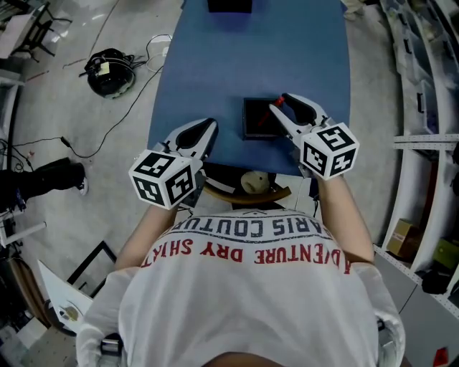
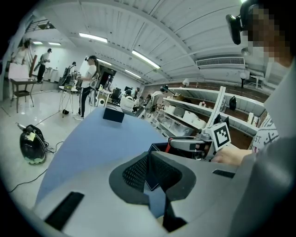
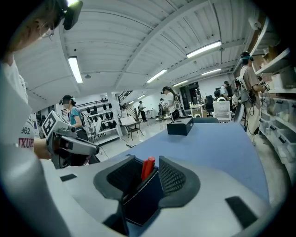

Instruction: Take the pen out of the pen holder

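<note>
A black square pen holder point(image 1: 252, 132) stands near the front edge of the blue table point(image 1: 215, 64). A red pen point(image 1: 278, 101) sticks up from its right side. My right gripper point(image 1: 281, 106) reaches over that side. In the right gripper view the red pen point(image 3: 148, 165) and the holder's rim point(image 3: 138, 201) lie between the jaws of my right gripper point(image 3: 147, 175); thin gaps show beside the pen. My left gripper point(image 1: 208, 127) hovers left of the holder, apart from it. The jaws of my left gripper point(image 2: 150, 169) stand narrowly open and empty, with the holder point(image 2: 157, 148) beyond them.
A flat black box point(image 1: 229, 6) lies at the table's far end. On the floor to the left are a black helmet-like object point(image 1: 109, 72) and cables. Shelving point(image 1: 423, 143) runs along the right. Several people stand in the background of both gripper views.
</note>
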